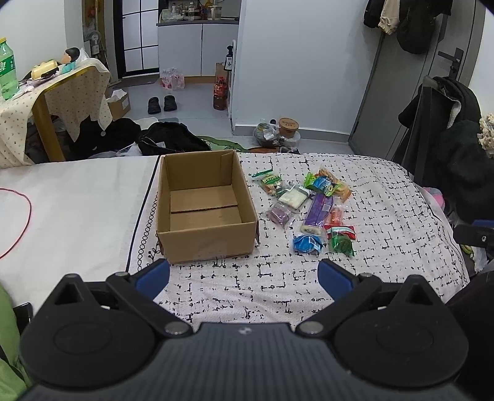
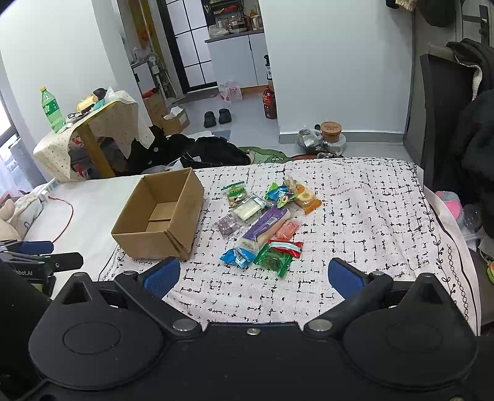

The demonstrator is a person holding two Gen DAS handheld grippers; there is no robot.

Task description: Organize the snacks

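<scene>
Both claws gape empty; only the right view shows the left claw beside the box.

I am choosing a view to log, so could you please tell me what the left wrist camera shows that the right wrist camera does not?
Only the left wrist view shows the coats hung on the door. Only the right wrist view shows the pink soft toy beside the bed. Both show the empty cardboard box, the pile of snacks to its right, and an open gripper: the left gripper and the right gripper.
</scene>
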